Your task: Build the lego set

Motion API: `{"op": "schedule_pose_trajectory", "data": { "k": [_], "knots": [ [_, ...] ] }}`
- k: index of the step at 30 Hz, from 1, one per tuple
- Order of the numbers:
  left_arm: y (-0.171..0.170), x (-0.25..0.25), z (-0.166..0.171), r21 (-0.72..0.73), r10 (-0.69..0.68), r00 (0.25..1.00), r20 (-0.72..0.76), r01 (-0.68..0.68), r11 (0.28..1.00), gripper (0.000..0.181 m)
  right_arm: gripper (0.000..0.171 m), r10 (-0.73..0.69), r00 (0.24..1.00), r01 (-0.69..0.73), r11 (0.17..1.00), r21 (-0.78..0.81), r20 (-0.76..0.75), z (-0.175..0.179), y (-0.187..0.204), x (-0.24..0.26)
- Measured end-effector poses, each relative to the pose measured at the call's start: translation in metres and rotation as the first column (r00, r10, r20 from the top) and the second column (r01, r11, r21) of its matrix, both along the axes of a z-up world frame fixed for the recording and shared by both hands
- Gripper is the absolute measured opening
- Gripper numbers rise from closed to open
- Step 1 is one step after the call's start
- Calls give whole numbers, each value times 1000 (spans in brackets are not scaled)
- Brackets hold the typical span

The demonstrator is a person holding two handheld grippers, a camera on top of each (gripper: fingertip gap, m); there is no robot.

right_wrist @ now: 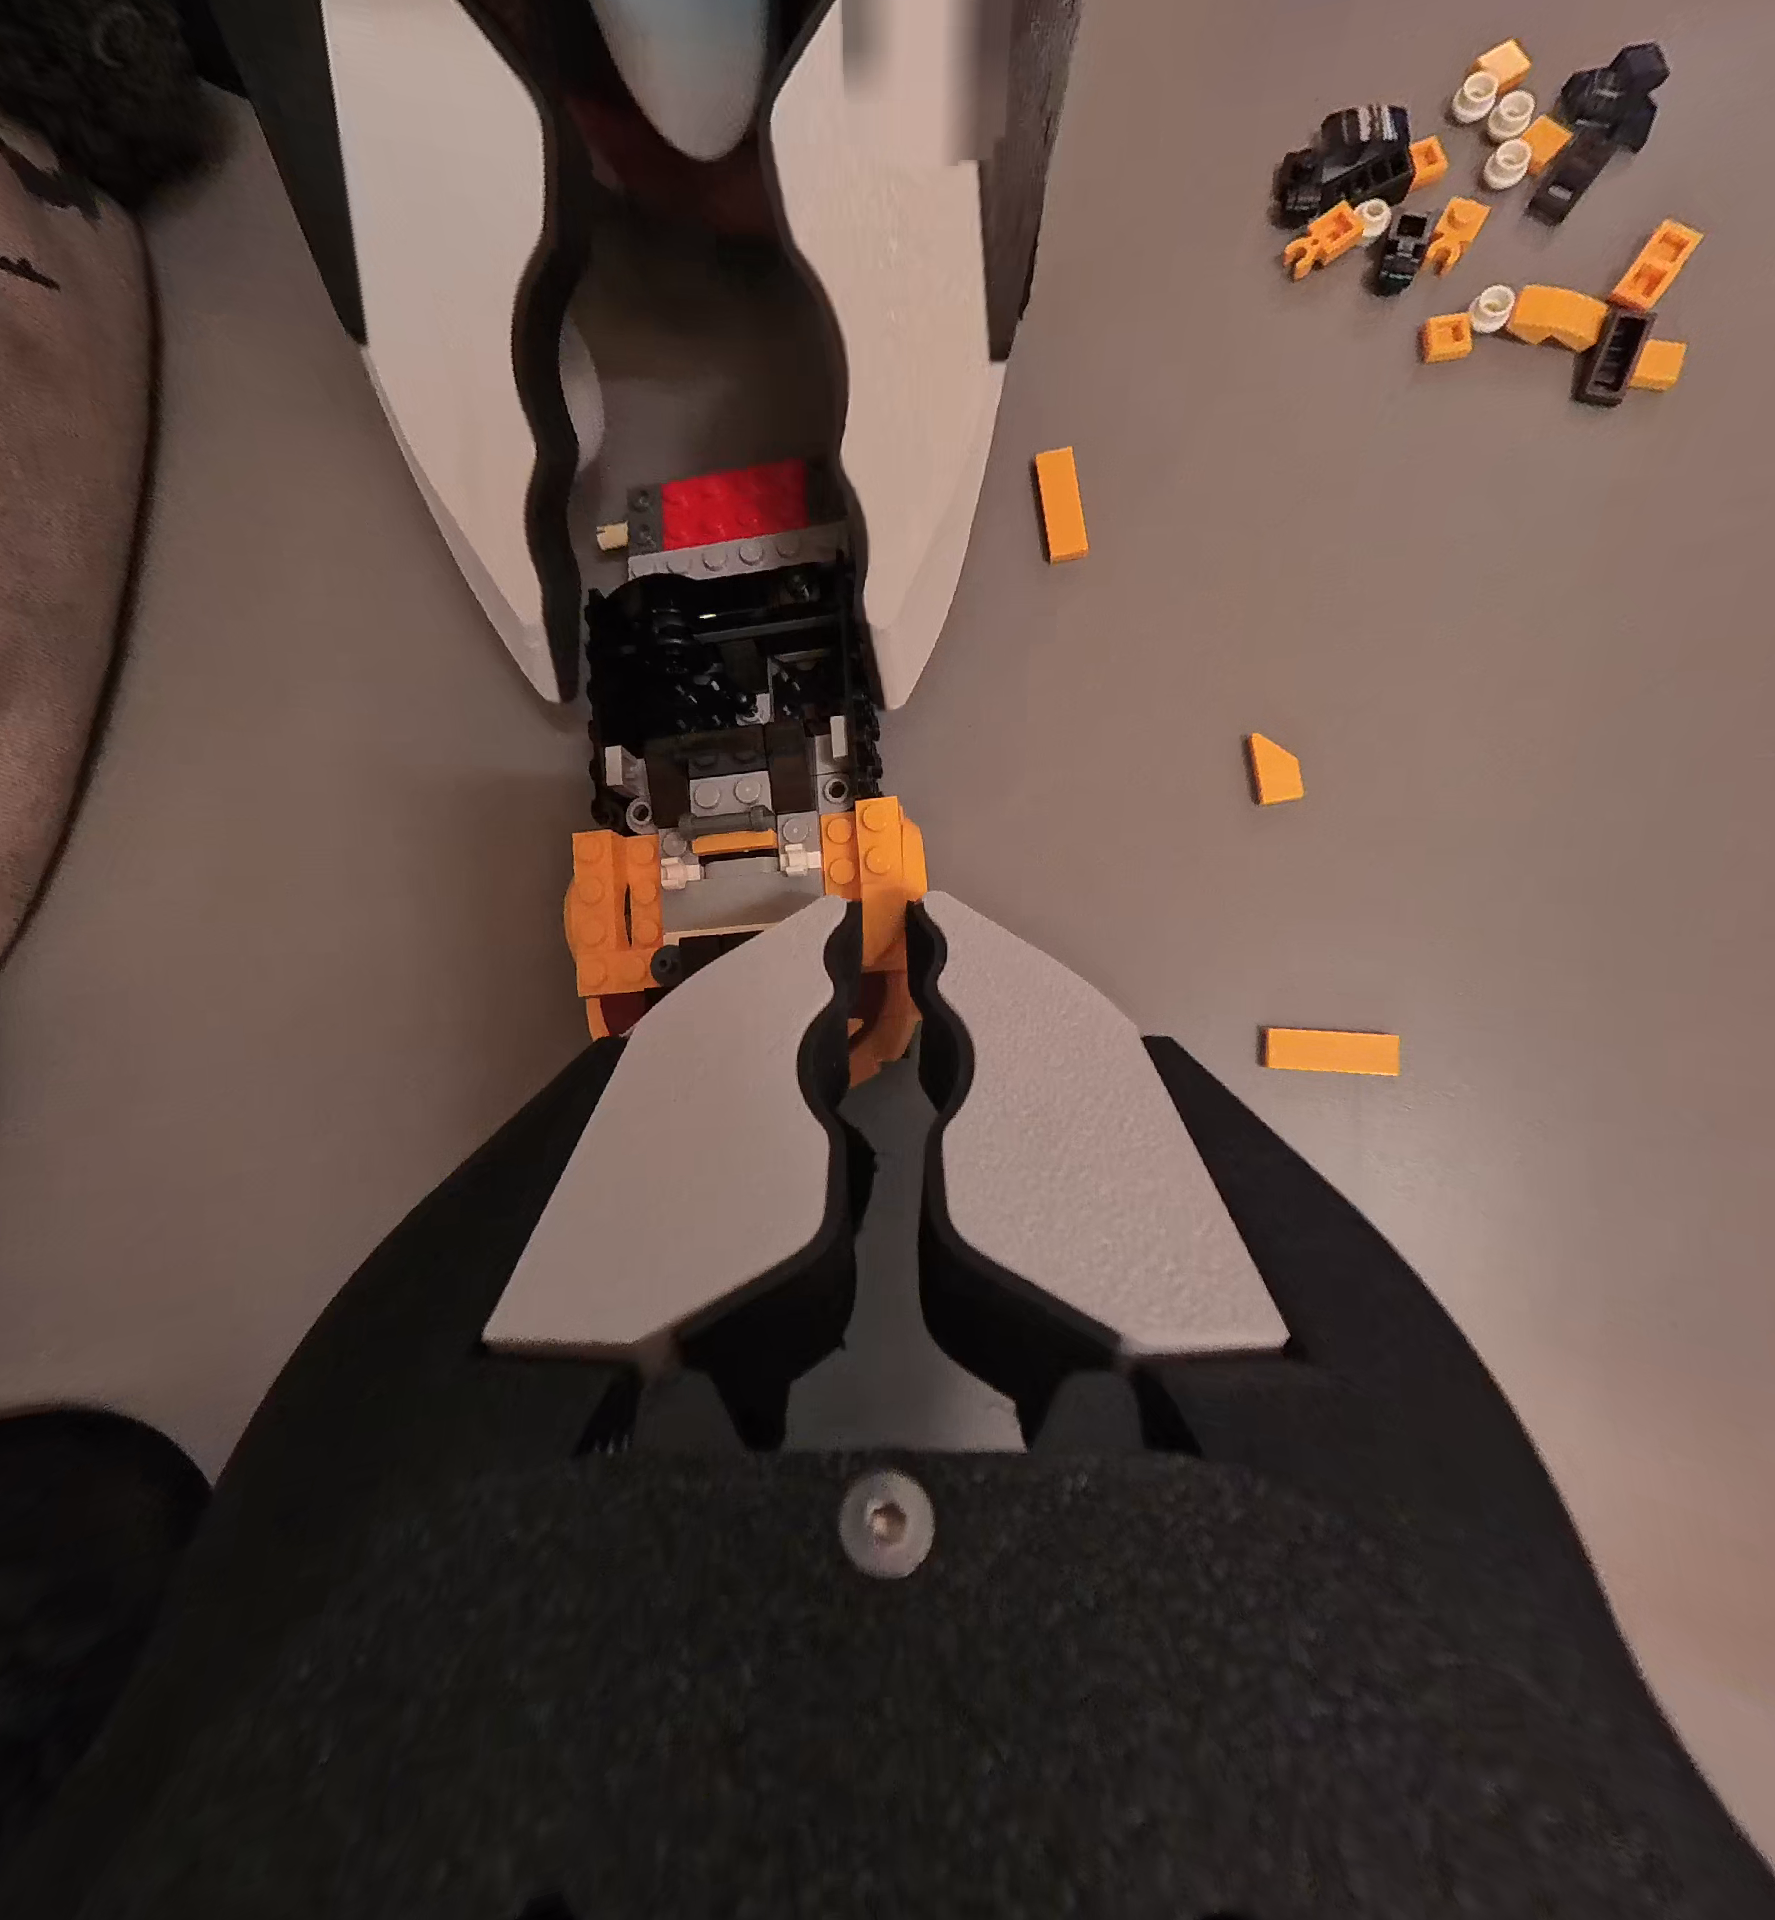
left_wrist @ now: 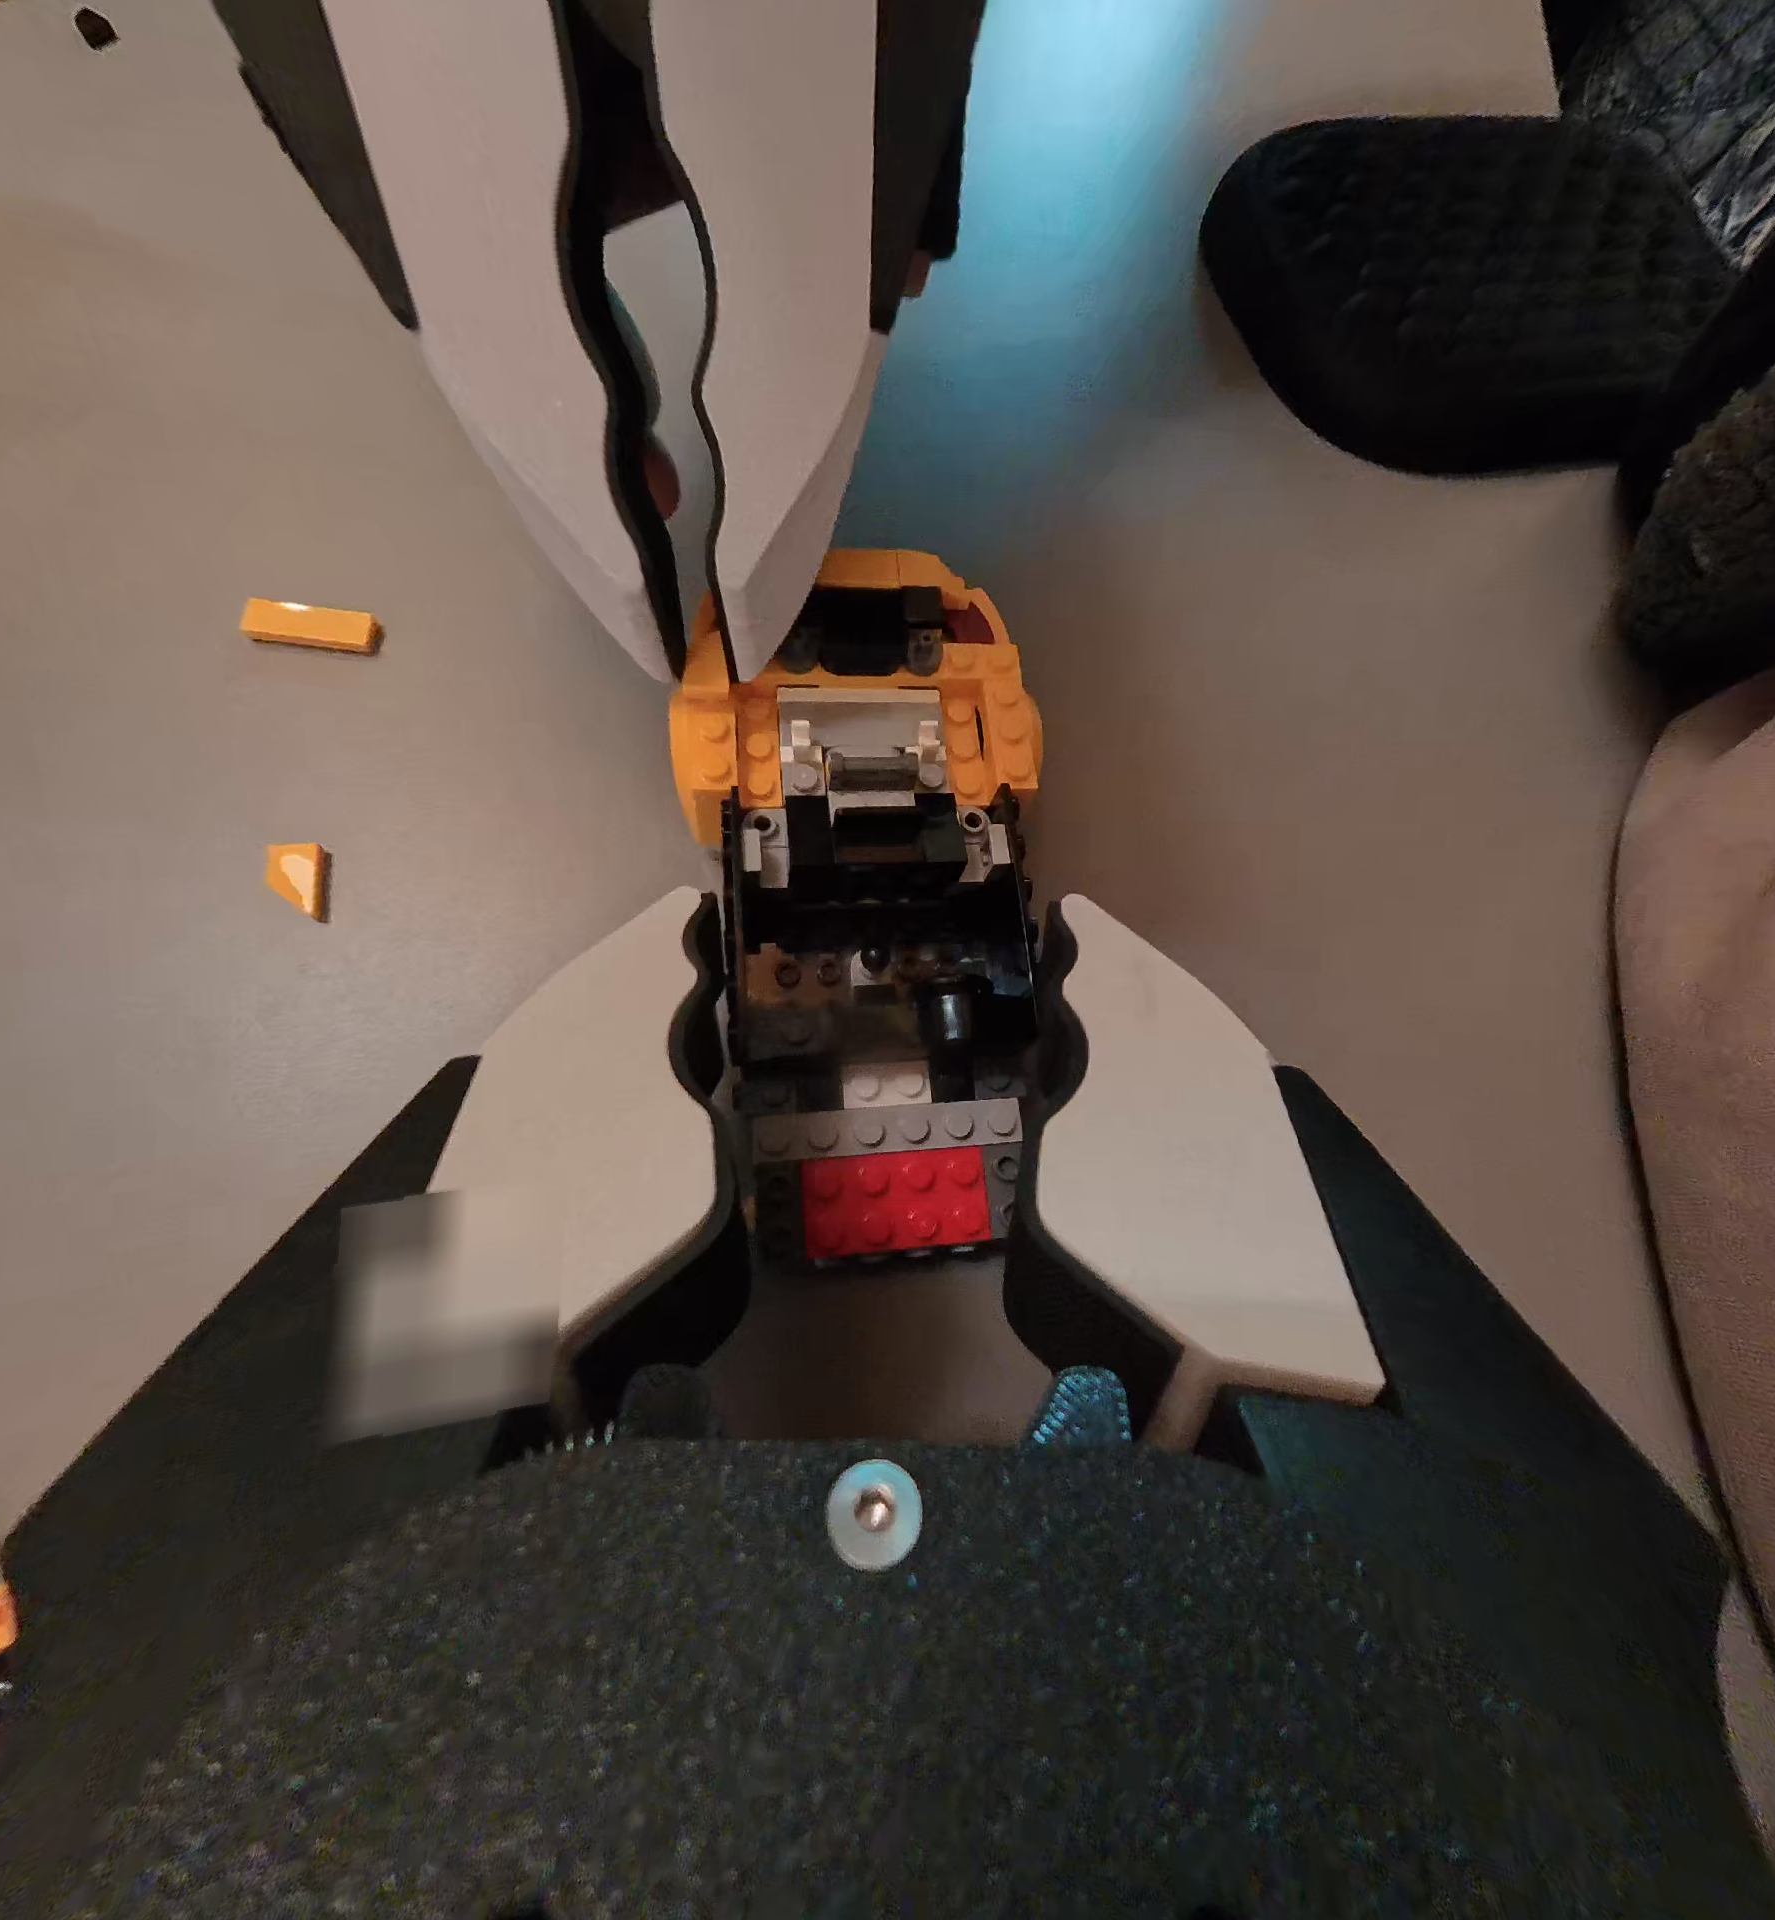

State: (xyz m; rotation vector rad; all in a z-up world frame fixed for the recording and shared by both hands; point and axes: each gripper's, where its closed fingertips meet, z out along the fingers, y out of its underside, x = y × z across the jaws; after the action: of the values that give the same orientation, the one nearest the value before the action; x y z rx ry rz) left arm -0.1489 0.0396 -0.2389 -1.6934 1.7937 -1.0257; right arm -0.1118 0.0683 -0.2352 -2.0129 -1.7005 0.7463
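Lego model (left_wrist: 867,935), part-built: black mid-section, orange far end, red plate nearest the left gripper's base. It lies on the grey tabletop (left_wrist: 135,468), lengthwise between the two grippers.

Left gripper (left_wrist: 878,935): jaws part-open to the model's width, closed against both black flanks, red plate deep between the fingers, orange end projecting beyond the tips.

Right gripper (right_wrist: 878,920): jaws almost together, a narrow gap left, tips pinching a thin orange part on the model's orange end; it faces the left gripper head-on.

Loose parts, seen to the right of the right gripper: orange flat tile (right_wrist: 1330,1050) nearest, orange wedge piece (right_wrist: 1275,769), second orange tile (right_wrist: 1059,505), and farther off a pile of small pieces (right_wrist: 1485,208), orange, black and white.
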Motion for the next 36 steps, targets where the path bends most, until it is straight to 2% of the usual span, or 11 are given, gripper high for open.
{"op": "schedule_pose_trajectory", "data": {
  "k": [7,36],
  "knots": [
    [3,2,12,-52,16,999,48,-14,999,56,8,24,1000,-23,1000,-19,20,-1,0,0],
    [0,1,11,-43,8,999,48,-6,999,55,10,39,999,-38,998,-54,14,3,-1,1]
  ]
}}
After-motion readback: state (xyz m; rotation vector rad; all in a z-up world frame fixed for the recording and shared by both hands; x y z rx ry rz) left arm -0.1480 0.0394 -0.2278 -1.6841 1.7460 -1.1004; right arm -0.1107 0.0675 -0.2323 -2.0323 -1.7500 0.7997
